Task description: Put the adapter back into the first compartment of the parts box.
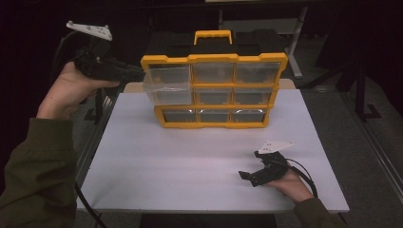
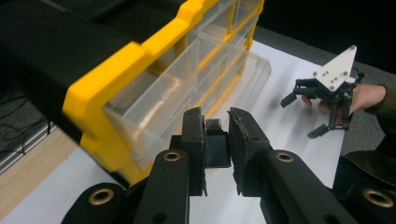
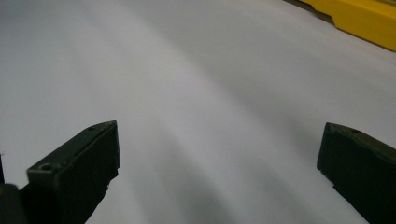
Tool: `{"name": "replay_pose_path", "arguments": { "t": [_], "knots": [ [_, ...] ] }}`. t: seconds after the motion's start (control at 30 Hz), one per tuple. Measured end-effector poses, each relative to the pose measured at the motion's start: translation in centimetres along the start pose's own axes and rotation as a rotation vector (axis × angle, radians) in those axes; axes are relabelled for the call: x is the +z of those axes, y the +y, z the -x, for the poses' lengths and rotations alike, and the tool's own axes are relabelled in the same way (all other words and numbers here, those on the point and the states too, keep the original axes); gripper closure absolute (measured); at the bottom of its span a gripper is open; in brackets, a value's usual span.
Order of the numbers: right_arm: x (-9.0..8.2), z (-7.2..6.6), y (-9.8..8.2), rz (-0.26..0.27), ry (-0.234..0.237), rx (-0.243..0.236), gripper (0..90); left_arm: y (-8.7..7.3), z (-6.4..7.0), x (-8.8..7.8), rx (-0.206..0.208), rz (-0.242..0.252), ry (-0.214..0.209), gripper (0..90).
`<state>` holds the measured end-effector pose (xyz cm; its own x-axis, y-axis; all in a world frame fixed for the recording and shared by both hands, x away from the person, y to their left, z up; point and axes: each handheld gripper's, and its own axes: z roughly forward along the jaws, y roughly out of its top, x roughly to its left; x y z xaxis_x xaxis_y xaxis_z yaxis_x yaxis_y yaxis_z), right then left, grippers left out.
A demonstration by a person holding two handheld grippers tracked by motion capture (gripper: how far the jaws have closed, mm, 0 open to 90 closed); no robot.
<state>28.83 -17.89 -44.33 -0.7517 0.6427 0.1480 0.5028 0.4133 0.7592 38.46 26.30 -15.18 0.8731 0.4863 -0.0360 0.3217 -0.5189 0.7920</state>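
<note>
Black jaws of the left gripper [image 2: 217, 140] fill the foreground of the left gripper view, drawn close together with a narrow gap between them; a small dark block sits in that gap, and whether it belongs to the gripper or to the drawer front cannot be told. In the high view the left gripper [image 1: 135, 73] is raised at the upper left of the yellow plastic organiser case with clear drawers [image 1: 214, 90], its tips at the near edge of the clear plastic drawer [image 1: 167, 85] from the top-left compartment. That drawer stands partly out of the case, projecting forward and slightly askew, and appears empty. Judged from the tips' position and the closed jaws, the left gripper is clamped on the drawer's front edge, though the contact itself is not plainly visible.

Right gripper [image 1: 247, 176] rests on the white table top [image 1: 190, 161] at the near right, well apart from the case, jaws spread wide with nothing between them; the right gripper view confirms bare white surface between the two jaws.

Progress, as a judgement: extraction of the top-left drawer is under way but not complete, since its rear part remains inside the case frame. Remaining: draw it fully clear and set it down. The other eight drawers sit flush in their compartments. The case's carrying handle [image 1: 213, 36] stands upright, untouched.
</note>
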Motion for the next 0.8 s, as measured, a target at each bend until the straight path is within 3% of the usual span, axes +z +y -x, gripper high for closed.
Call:
{"name": "replay_pose_path", "arguments": {
  "t": [0.3,0.53,0.7,0.8],
  "knots": [
    [0.2,-0.1,0.2,-0.003,0.000,-0.003,0.0,1.7,-0.4,2.8,0.006,-0.013,-0.011,76.4],
    [0.1,-0.1,0.2,-0.003,0.000,-0.001,0.0,2.1,-0.8,5.1,0.000,-0.043,-0.019,75.7],
    [0.0,0.0,0.2,0.000,-0.001,-0.003,0.0,1.8,-1.1,5.4,-0.013,-0.025,-0.009,63.6],
    [0.0,0.0,0.2,-0.002,-0.003,0.000,0.0,1.4,-1.2,4.7,-0.023,-0.013,-0.006,59.6]
  ]
}}
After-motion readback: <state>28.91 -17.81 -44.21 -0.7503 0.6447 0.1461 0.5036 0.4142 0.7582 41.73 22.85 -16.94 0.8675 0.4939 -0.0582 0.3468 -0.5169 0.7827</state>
